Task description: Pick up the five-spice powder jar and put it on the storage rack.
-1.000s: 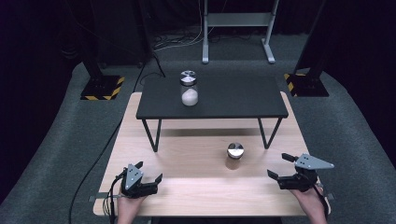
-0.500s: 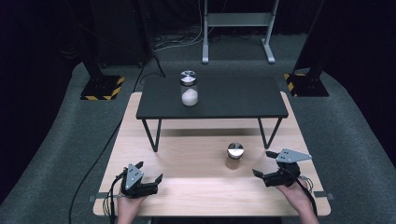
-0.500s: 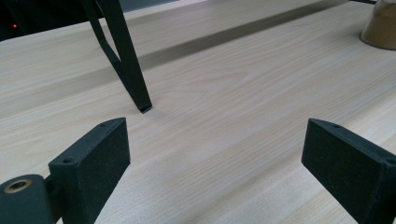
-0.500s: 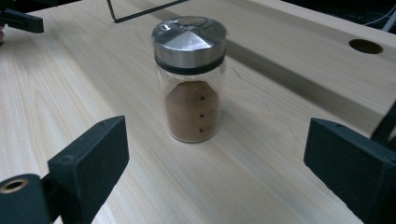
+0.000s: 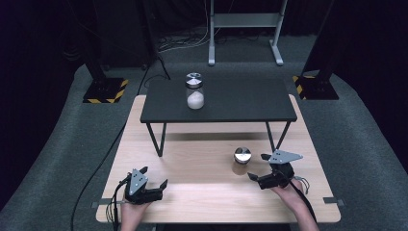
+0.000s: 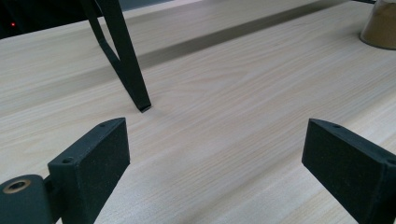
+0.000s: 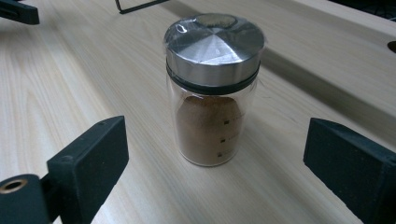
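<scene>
A glass jar of brown powder with a silver lid stands upright on the wooden table, right of centre. My right gripper is open just right of it, its jaws wide and pointing at the jar. In the right gripper view the brown jar stands a little ahead of the open right gripper, untouched. My left gripper rests open at the table's front left with nothing in it. In the left gripper view the left gripper faces bare wood, and the brown jar peeks in at top right.
A low black table stands on the far half of the wooden table, with a jar of white powder on its left part. Its front left leg is close ahead of my left gripper. Grey carpet surrounds the table.
My right gripper has moved left and slightly forward, from the table's right edge up to the brown jar. The left gripper and both jars have stayed put.
</scene>
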Demonstrator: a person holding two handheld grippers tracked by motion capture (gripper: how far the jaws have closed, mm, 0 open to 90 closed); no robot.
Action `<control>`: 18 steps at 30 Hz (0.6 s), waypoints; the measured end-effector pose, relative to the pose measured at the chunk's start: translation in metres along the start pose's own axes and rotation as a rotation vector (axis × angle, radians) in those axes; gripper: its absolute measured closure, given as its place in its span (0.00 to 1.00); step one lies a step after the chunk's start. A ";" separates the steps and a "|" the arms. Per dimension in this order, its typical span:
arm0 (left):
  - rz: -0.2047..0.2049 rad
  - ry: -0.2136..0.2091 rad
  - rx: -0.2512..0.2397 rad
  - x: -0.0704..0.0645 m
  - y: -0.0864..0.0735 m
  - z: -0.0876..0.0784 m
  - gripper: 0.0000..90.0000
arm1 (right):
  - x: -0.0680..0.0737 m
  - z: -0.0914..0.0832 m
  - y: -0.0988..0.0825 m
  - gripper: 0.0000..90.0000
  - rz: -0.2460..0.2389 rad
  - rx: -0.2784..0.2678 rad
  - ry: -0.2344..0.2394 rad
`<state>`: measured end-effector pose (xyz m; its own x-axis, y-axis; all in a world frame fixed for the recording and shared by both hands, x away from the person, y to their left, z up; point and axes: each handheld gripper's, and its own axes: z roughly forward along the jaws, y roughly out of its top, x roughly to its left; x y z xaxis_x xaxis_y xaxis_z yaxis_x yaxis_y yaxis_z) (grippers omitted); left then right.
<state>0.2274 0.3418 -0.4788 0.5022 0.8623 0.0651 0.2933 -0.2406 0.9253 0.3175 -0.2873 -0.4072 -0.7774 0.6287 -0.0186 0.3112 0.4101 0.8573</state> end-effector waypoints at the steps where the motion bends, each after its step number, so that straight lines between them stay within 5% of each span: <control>1: 0.000 0.001 0.000 0.000 0.000 0.000 0.08 | 0.000 0.002 0.000 0.06 -0.003 0.004 0.001; 18: 0.000 -0.003 0.003 0.001 0.000 0.000 0.08 | 0.002 0.039 0.008 0.08 0.006 0.012 0.010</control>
<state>0.2281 0.3421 -0.4784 0.5043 0.8612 0.0636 0.2956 -0.2414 0.9243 0.3400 -0.2574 -0.4204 -0.7812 0.6242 -0.0081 0.3221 0.4142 0.8513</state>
